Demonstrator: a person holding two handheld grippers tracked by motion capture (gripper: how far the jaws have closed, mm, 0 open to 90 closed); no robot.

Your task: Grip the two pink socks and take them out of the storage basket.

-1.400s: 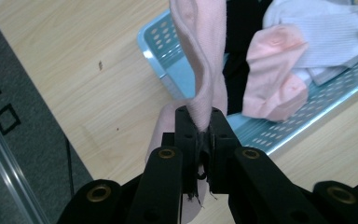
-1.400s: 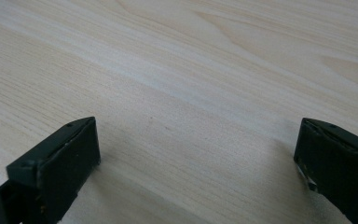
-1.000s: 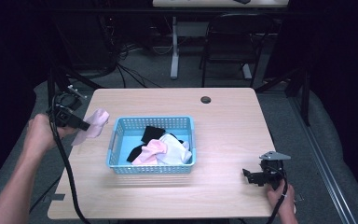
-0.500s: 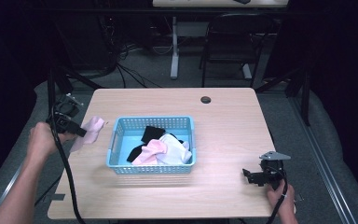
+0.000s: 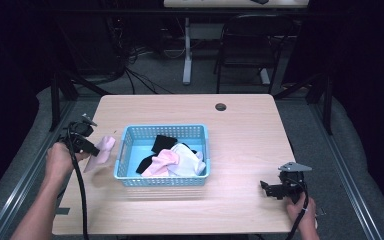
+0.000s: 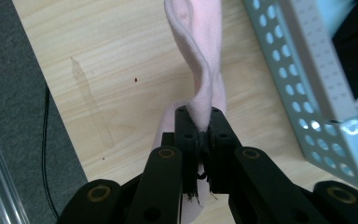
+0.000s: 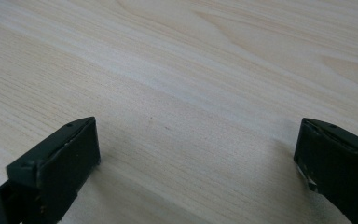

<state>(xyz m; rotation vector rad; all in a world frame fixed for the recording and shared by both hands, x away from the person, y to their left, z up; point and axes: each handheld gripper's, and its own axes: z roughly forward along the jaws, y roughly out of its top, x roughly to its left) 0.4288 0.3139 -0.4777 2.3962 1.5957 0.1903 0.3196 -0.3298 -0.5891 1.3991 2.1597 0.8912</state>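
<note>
Our left tongs are clamped tight at our left forearm's end; our right tongs rest low, jaws spread wide.

A light wooden worktop carries a blue perforated basket left of centre; a dark grommet sits at its far edge.

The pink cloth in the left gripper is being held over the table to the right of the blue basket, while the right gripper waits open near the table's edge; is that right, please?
Not quite: the pink cloth, clamped in the left gripper, is left of the blue basket, as the high view shows. The right gripper does wait open near the table's edge.
</note>
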